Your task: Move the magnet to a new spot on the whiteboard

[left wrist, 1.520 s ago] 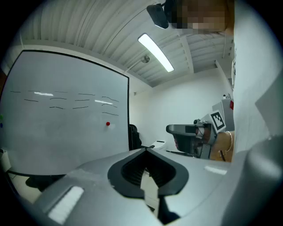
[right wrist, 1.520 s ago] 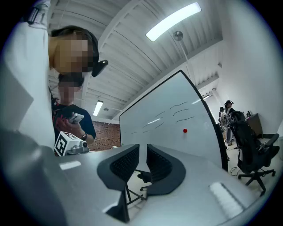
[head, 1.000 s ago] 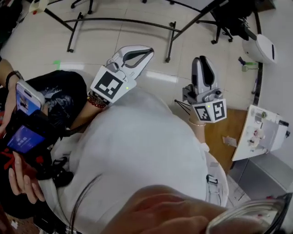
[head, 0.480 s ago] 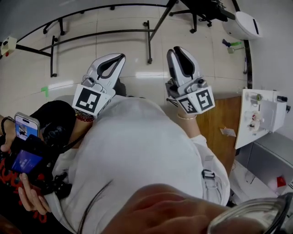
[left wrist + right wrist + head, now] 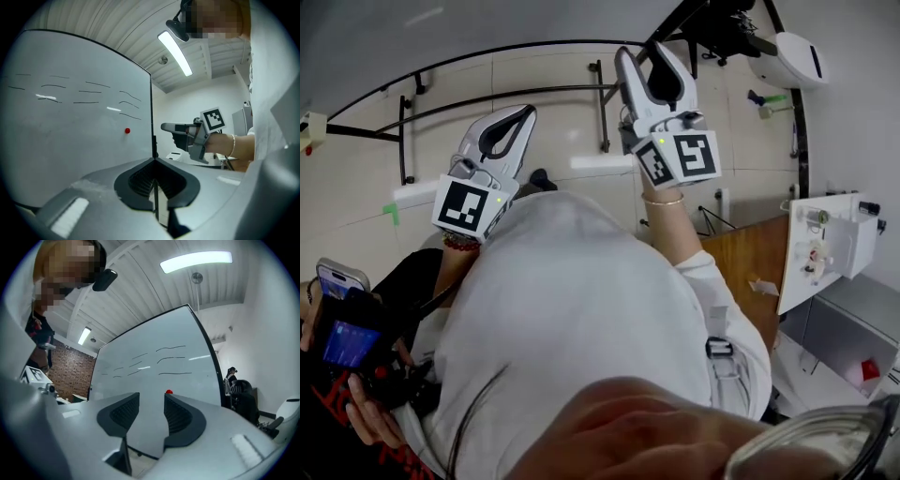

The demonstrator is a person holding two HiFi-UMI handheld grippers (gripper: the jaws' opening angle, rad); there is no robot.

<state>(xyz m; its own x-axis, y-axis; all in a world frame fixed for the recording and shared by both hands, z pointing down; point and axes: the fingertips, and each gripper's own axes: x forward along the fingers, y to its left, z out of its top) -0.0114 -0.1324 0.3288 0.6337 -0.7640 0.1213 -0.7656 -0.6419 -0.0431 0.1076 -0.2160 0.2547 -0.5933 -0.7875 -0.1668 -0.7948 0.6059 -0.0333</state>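
Magnets: one, red [image 5: 127, 131], on the whiteboard [image 5: 70, 140], low and toward its right edge.
Claws: two, both away from the whiteboard. The left claw [image 5: 153, 160] is pressed together and empty. The right claw [image 5: 151, 397] is opening, with nothing between.
Room: bare whiteboard around the magnet.

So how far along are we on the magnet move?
Done: nothing visible yet; the red magnet sits on the whiteboard, no tool touching it. In hand: the right tool faces it, jaws opening, empty; the left tool is shut, empty. Left: grasp, shift, release.
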